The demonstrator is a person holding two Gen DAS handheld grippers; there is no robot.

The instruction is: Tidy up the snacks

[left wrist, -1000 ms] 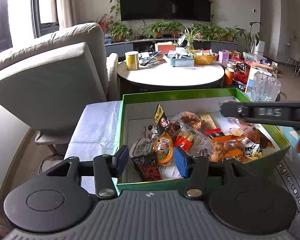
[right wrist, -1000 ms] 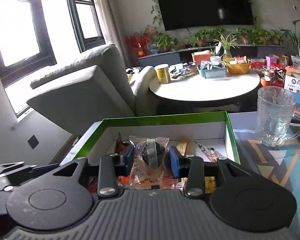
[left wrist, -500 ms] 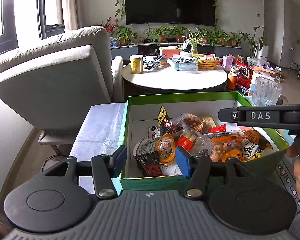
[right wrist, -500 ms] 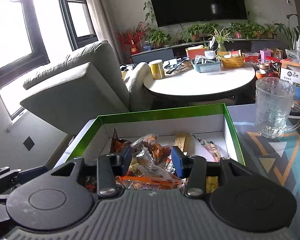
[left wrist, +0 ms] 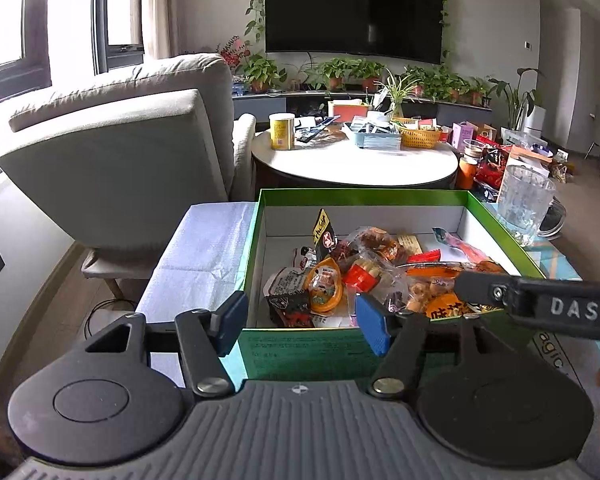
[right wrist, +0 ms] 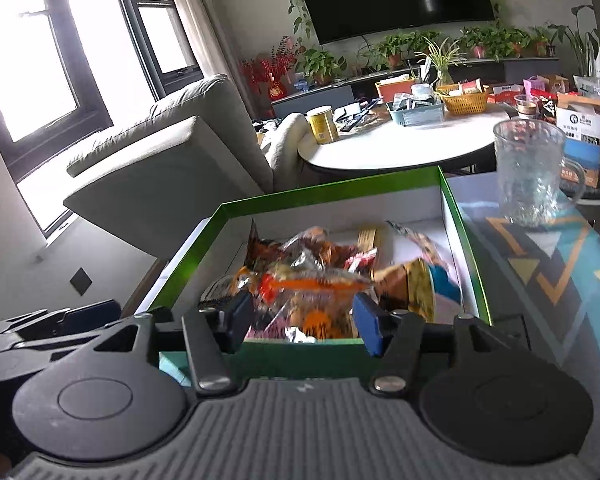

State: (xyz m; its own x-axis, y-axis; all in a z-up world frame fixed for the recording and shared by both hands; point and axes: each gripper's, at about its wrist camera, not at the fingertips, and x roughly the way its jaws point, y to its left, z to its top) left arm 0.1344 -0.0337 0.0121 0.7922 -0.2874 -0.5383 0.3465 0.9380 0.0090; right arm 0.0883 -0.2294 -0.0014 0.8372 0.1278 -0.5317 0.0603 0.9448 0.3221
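Green box [left wrist: 364,198] on patterned table [right wrist: 548,264], near side facing both grippers. Snack packets [left wrist: 380,276] heaped inside box. Glass mug [left wrist: 524,204] just beside box's far right corner. Left gripper [left wrist: 300,322] spread apart, empty, at box's near wall. Right gripper [right wrist: 302,320] likewise apart, nothing held.

Mixed wrapped snacks [left wrist: 364,276] heaped loosely, inside green-rimmed white box [left wrist: 364,197], mostly right half

box [left wrist: 364,198] top open | glass mug [left wrist: 523,204] near R rim | snacks [left wrist: 364,276] heaped, blurry
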